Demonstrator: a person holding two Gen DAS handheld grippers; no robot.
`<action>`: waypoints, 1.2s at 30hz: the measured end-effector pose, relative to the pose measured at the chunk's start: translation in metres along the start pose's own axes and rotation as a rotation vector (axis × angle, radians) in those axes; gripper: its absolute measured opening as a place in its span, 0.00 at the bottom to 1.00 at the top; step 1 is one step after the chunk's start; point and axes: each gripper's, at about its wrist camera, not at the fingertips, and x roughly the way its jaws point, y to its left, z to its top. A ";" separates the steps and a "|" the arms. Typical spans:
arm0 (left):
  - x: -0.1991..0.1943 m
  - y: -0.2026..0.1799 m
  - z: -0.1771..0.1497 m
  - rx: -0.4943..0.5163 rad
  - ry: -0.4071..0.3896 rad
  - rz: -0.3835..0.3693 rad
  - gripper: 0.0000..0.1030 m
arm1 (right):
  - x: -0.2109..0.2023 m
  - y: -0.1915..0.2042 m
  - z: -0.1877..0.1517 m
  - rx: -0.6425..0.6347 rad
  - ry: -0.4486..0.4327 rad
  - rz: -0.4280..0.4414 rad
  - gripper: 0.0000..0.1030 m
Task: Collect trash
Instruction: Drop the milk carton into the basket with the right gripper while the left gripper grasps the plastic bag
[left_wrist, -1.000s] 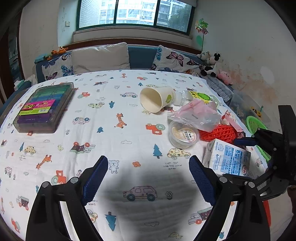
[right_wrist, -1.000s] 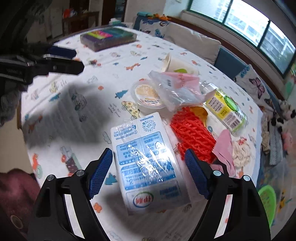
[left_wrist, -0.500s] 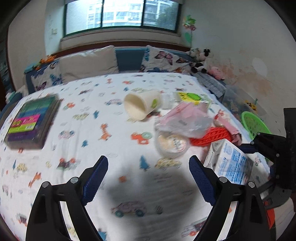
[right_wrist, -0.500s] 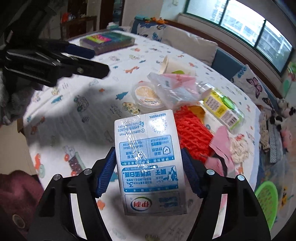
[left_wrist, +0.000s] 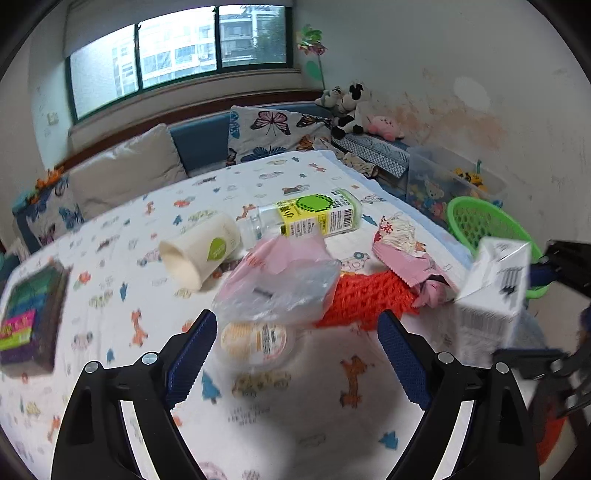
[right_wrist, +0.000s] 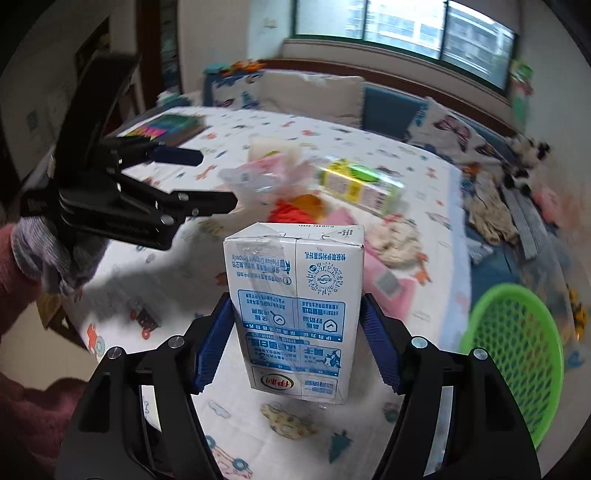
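Note:
My right gripper (right_wrist: 295, 339) is shut on a white and blue milk carton (right_wrist: 295, 310) and holds it above the table; the carton also shows in the left wrist view (left_wrist: 495, 291). A green basket (right_wrist: 517, 354) sits low at the right, beside the table. My left gripper (left_wrist: 295, 354) is open and empty, just in front of a clear plastic bag (left_wrist: 280, 291) lying over a round lidded cup (left_wrist: 258, 339). Behind them lie a red net (left_wrist: 365, 299), a pink wrapper (left_wrist: 410, 258), a paper cup (left_wrist: 199, 251) and a green-labelled bottle (left_wrist: 310, 218).
A box of coloured pens (left_wrist: 29, 314) lies at the table's left edge. Cushions (left_wrist: 125, 173) and plush toys (left_wrist: 354, 107) line the sofa behind. A clear storage bin (left_wrist: 443, 181) stands by the wall near the green basket (left_wrist: 487, 225).
My right gripper closed on the milk carton, lifted it off the table and swung it right toward the green basket. My left gripper moved forward to the plastic bag and lidded cup.

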 end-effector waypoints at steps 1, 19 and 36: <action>0.004 -0.003 0.002 0.018 0.000 0.012 0.81 | -0.003 -0.004 -0.001 0.015 -0.004 -0.009 0.67; 0.030 0.023 0.010 -0.054 0.011 0.050 0.23 | -0.038 -0.086 -0.041 0.298 -0.038 -0.154 0.67; -0.039 0.030 0.038 -0.133 -0.108 -0.067 0.20 | -0.046 -0.180 -0.079 0.539 -0.036 -0.302 0.66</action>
